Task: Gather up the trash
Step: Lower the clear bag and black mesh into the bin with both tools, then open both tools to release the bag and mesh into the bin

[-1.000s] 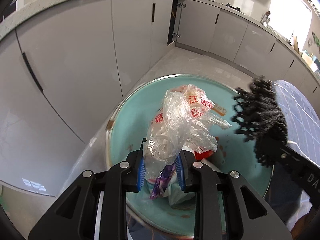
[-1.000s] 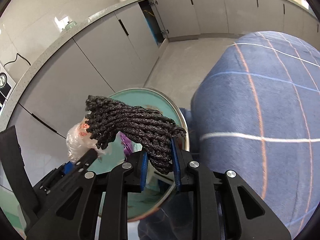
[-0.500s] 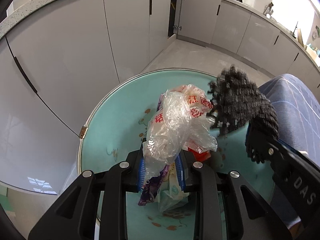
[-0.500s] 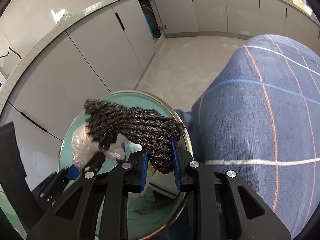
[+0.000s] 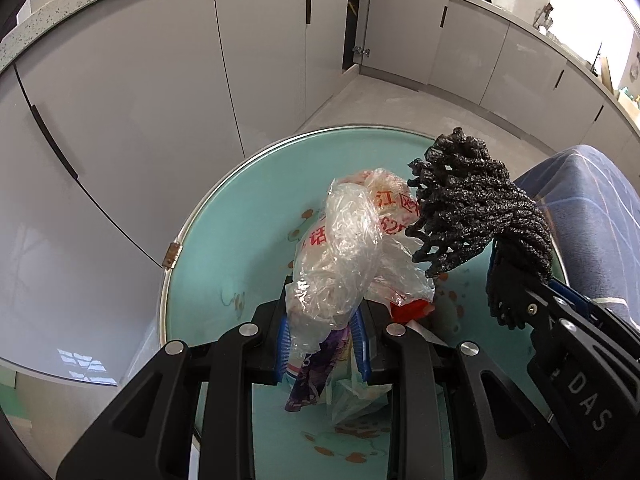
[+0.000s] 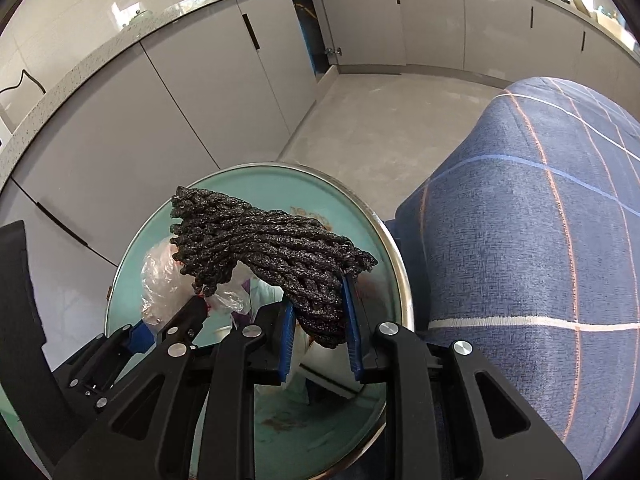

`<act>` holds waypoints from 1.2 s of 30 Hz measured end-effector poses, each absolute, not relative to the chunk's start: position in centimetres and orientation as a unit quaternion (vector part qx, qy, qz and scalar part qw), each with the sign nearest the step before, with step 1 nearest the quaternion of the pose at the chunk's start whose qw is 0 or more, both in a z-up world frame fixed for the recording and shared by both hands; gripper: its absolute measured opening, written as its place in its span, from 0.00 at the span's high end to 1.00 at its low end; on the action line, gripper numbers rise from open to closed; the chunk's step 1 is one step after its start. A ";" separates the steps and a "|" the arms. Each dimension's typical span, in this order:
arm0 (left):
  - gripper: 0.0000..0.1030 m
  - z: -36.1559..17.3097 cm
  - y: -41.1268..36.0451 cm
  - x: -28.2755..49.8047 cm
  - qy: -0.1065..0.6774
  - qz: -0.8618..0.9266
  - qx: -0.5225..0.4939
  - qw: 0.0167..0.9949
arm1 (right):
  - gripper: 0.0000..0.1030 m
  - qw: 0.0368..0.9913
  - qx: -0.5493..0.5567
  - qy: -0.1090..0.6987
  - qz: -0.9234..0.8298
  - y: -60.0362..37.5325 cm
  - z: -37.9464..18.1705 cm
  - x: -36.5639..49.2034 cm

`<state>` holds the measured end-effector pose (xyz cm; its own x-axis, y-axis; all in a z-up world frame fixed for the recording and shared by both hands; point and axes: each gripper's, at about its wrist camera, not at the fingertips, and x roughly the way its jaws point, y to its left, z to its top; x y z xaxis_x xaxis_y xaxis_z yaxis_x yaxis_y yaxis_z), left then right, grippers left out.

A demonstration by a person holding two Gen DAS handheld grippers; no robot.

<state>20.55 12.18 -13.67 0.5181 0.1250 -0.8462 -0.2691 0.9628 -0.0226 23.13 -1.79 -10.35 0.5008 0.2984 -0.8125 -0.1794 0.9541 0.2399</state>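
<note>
The left gripper (image 5: 323,344) is pinching plastic bags (image 5: 348,248) and the right gripper (image 6: 320,340) is pinching black netting (image 6: 264,252) over the teal tabletop (image 5: 224,256), so the carrying step is underway, with a bin needed next, none in view.

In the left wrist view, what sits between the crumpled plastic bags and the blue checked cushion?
The black foam netting, clamped in the right gripper, hangs between the plastic bags and the blue checked cushion, above the teal basin.
</note>
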 end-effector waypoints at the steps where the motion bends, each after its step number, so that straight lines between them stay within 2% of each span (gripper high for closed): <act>1: 0.73 -13.7 12.1 20.6 0.478 0.114 -0.074 0.868 | 0.78 0.863 0.063 0.481 0.139 -1.8 -10.4 23.2; 11: 0.73 -13.6 12.2 20.8 0.478 0.112 -0.076 0.868 | 0.77 0.859 0.055 0.487 0.149 -1.4 -11.1 23.4; 15: 0.71 -13.7 12.1 20.7 0.477 0.113 -0.074 0.868 | 0.64 0.855 0.069 0.485 0.172 -1.4 -11.0 23.3; 18: 0.67 -13.8 12.2 20.6 0.476 0.112 -0.079 0.869 | 0.54 0.862 0.066 0.469 0.181 -1.3 -10.2 22.6; 20: 0.63 -13.7 12.2 20.5 0.474 0.112 -0.079 0.870 | 0.53 0.866 0.056 0.464 0.177 -1.2 -9.9 22.3; 21: 0.55 -13.6 12.1 20.4 0.472 0.114 -0.075 0.871 | 0.53 0.867 0.056 0.463 0.176 -1.3 -9.8 22.2; 22: 0.37 -13.4 12.0 20.3 0.469 0.120 -0.070 0.872 | 0.52 0.867 0.061 0.462 0.177 -1.6 -9.8 22.1; 23: 0.30 -13.2 12.1 20.1 0.463 0.131 -0.069 0.874 | 0.52 0.867 0.066 0.461 0.176 -1.8 -9.6 22.1; 36: 0.25 -10.9 12.3 18.4 0.434 0.126 -0.076 0.889 | 0.52 0.875 0.107 0.435 0.184 -4.7 -7.6 20.1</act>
<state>18.38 12.33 -10.95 0.5923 0.1582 -0.7901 -0.2892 0.9569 -0.0252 20.12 -4.66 -7.55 0.5545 0.4146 -0.7215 -0.2288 0.9096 0.3469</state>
